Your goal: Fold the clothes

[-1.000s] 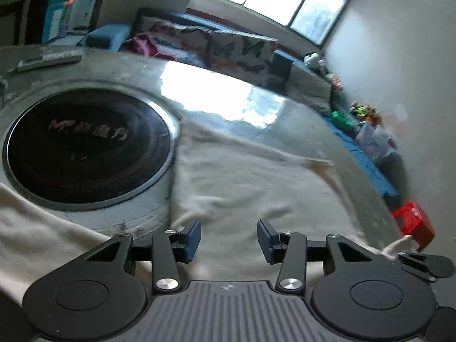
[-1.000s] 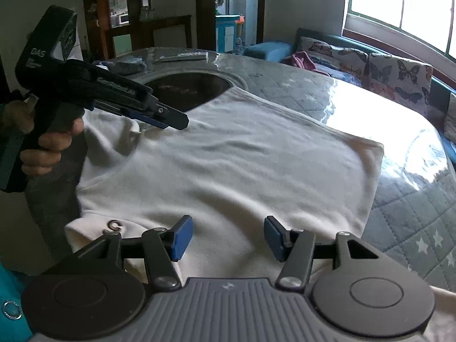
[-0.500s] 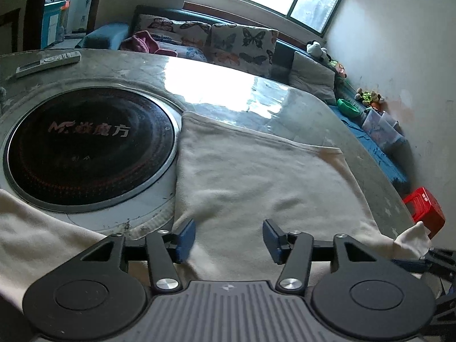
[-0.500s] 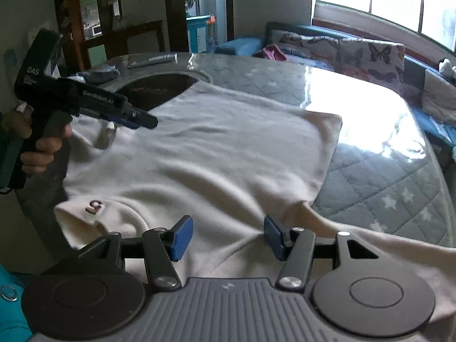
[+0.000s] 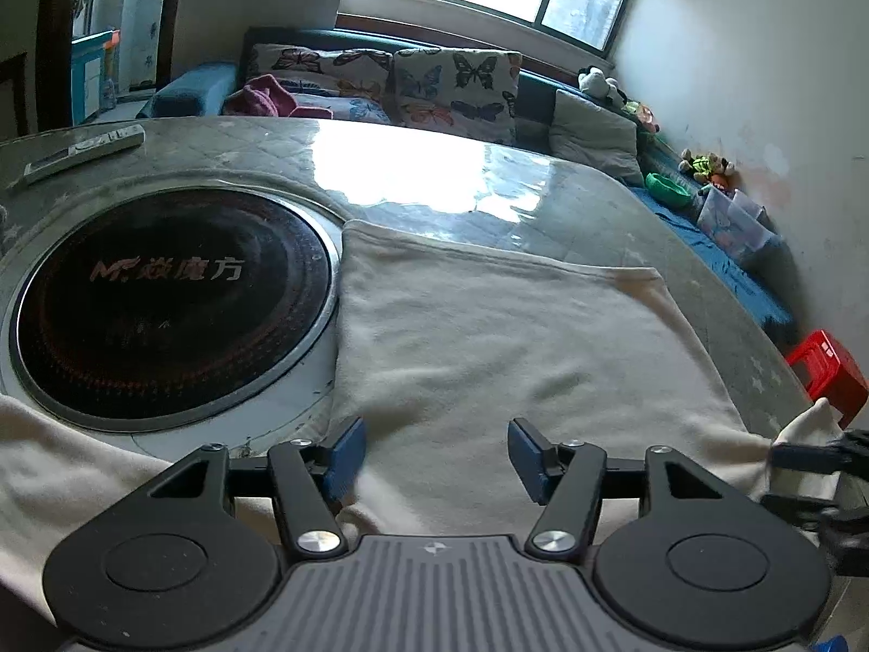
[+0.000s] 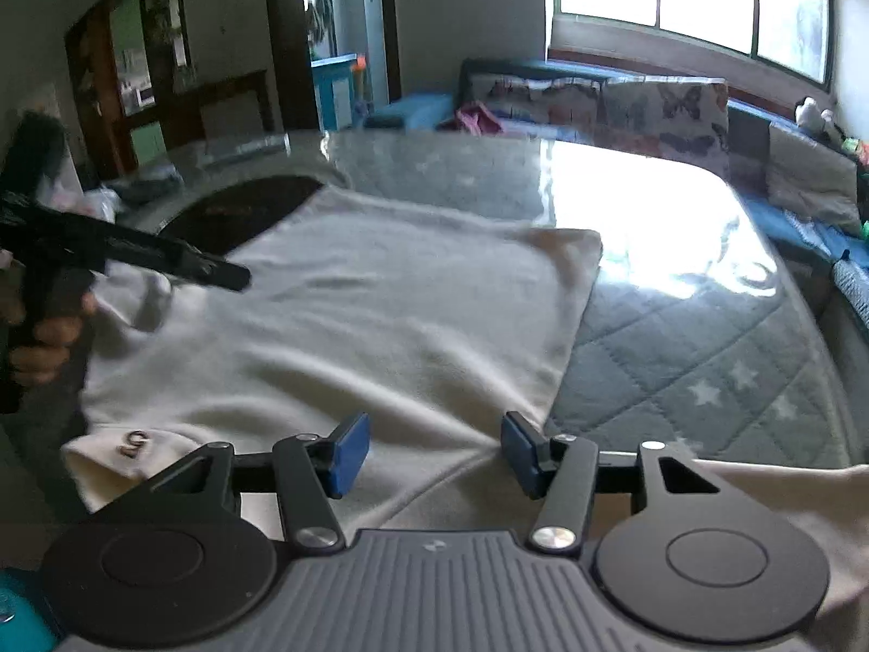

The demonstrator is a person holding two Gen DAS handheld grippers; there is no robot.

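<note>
Left wrist, cream garment (image 5: 489,348) edge beside cooktop (image 5: 168,299), bare table (image 5: 543,190) beyond

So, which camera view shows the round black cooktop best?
The left wrist view: the cooktop appears whole, with its printed lettering readable. The right wrist view shows only a dark sliver of it beyond the cream garment.
</note>
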